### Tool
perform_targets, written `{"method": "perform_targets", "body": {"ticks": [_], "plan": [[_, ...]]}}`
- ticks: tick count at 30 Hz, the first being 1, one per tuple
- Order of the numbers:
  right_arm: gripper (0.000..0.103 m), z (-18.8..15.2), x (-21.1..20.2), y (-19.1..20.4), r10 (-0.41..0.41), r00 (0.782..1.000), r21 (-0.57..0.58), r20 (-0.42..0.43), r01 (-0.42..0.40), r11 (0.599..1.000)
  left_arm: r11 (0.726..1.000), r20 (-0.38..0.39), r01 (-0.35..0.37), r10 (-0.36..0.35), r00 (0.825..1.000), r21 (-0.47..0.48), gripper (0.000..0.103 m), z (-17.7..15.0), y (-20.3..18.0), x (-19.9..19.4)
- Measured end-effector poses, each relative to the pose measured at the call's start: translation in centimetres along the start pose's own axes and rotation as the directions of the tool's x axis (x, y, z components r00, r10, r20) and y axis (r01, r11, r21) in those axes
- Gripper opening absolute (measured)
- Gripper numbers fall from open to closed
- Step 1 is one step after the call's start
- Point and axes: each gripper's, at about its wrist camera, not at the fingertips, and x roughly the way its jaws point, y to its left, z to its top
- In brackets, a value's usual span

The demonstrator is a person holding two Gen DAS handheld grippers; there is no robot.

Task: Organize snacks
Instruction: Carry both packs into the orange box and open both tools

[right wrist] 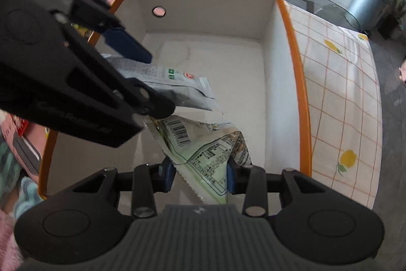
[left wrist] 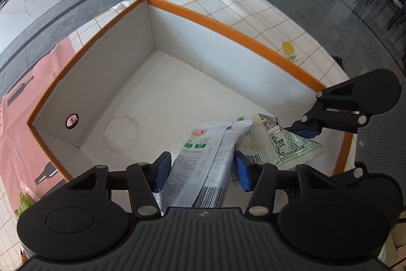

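Holding: two snack packets, one per claw, both hanging over the open orange-rimmed box [left wrist: 228,29].
Left claw [left wrist: 201,168]: jaws part-open around the white-and-grey packet [left wrist: 203,164]; the blue pads sit at its two long edges, and whether they press or merely flank it cannot be told.
Right claw [right wrist: 200,175]: jaws narrow, pads pinching the pale green packet [right wrist: 203,151] at its near end.
Place: each packet runs forward from its claw, tips down toward the box floor [left wrist: 165,106]; the green one lies just right of the left claw.
Feel (judged): light, thin film, crinkly and limp; contents possibly brittle, so squeeze gently.
Slip risk: glossy film, likely slippery across flat faces.
Best hold (judged): near the crimped end seal, or across the narrow width.
Box: otherwise bare inside, ring stain [left wrist: 121,133] ahead-left of the left claw.
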Motion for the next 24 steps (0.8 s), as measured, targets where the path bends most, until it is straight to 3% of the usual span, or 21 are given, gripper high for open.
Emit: {"method": "perform_targets", "body": {"ticks": [10,18,24], "plan": [[0.039,-0.2,1.9,-0.1,0.043,0.996,-0.049,-0.074,-0.047,0.998,1.0,-0.054,0.004,-0.004,0.999,0.011,0.061,-0.9,0.0,2.1],[0.062,0.7,0.8,-1.1,0.079,0.993,0.014,-0.088,-0.078,0.997,1.0,-0.043,0.01,-0.01,0.999,0.013,0.069,-1.0,0.0,1.0],[0.063,1.5,-0.2,-1.1,0.063,0.994,0.052,-0.092,-0.058,0.997,1.0,-0.007,0.014,-0.014,1.0,0.003,0.071,-1.6,0.0,-1.0]]}}
